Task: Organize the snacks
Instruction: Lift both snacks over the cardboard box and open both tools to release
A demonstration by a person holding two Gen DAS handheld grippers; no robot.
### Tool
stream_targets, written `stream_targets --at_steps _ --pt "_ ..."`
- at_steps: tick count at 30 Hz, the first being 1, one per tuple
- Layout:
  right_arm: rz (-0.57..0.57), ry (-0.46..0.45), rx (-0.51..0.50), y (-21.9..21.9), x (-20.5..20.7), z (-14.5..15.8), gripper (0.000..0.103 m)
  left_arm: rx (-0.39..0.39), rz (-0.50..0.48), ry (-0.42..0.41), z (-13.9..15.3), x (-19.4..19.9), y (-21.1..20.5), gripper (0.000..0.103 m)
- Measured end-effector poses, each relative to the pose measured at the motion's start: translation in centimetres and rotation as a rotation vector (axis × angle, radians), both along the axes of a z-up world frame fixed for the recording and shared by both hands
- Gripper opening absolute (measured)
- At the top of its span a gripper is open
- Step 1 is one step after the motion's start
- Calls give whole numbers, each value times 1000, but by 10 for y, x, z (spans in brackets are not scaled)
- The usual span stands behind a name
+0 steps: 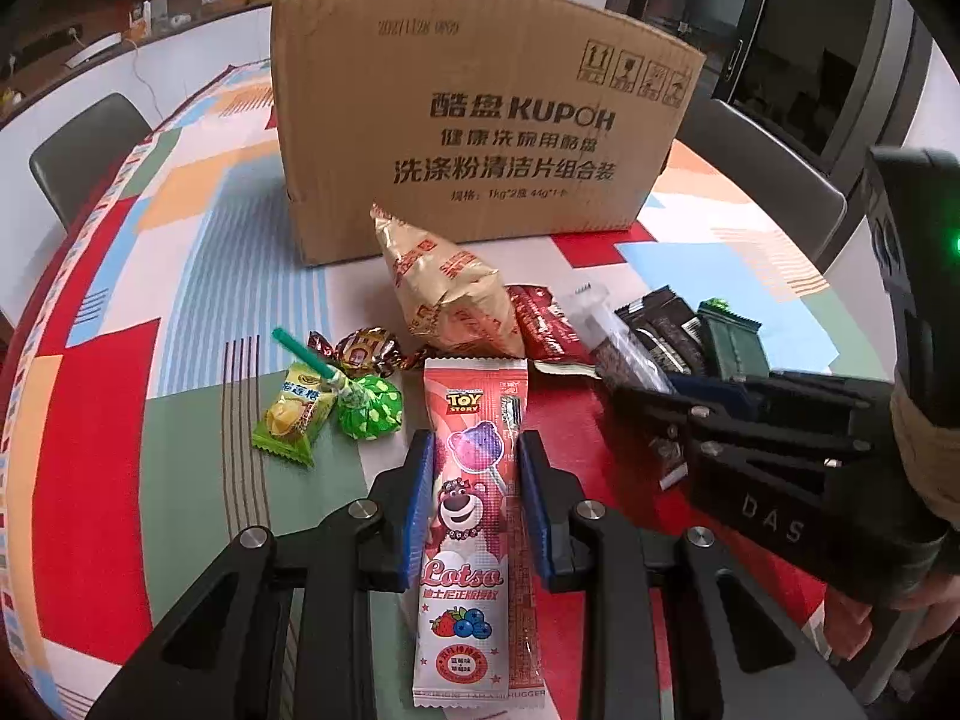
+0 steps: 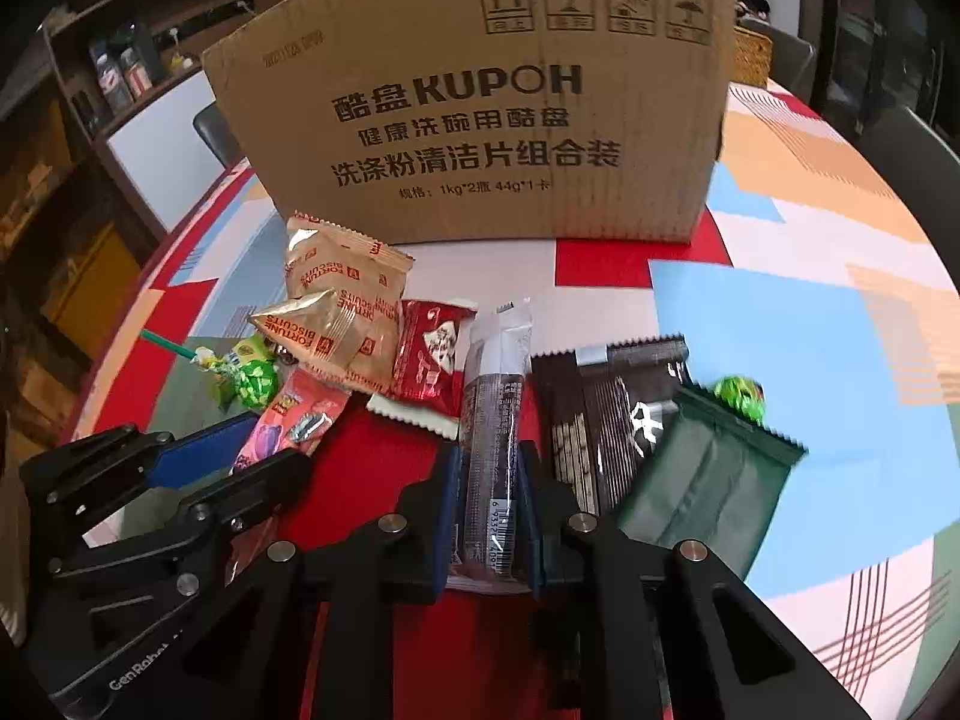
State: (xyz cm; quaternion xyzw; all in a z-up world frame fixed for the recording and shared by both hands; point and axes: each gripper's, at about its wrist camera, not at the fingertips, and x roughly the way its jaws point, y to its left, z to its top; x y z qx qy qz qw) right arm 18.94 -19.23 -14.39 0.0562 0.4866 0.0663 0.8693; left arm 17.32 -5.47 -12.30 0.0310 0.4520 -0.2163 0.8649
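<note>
My left gripper (image 1: 477, 450) is shut on a pink Lotso lollipop packet (image 1: 477, 516), blue pads on both its long sides. It also shows in the right wrist view (image 2: 288, 420), with the left gripper (image 2: 252, 450) around it. My right gripper (image 2: 487, 462) is shut on a long clear stick packet of dark snack (image 2: 495, 420); the packet also shows in the left wrist view (image 1: 618, 342), where the right gripper (image 1: 666, 414) reaches in from the right. A brown KUPOH cardboard box (image 1: 480, 120) stands behind the pile and also shows in the right wrist view (image 2: 480, 102).
Loose snacks lie on the patchwork tablecloth (image 1: 180, 312): gold biscuit bags (image 1: 444, 288), a red packet (image 2: 429, 354), a green lollipop (image 1: 366, 405), a durian candy (image 1: 294, 414), dark packets (image 2: 606, 414), a green pouch (image 2: 702, 474). Grey chairs (image 1: 84, 156) stand at the table's edge.
</note>
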Motion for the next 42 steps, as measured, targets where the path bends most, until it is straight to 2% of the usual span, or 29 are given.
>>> stream_targets --at_steps 10,21,33,42 --pt "-38 -61 68 -9 -26 26 20 -43 19 -82 38 -17 2 28" --pt "-29 -232 88 -11 -42 90 20 -84 21 -204 97 -19 1 28" --pt "-23 -393 81 -15 -19 160 20 -80 6 -351 167 12 -6 28" --pt "-15 -438 79 -19 20 197 20 -24 7 -435 205 55 -13 28"
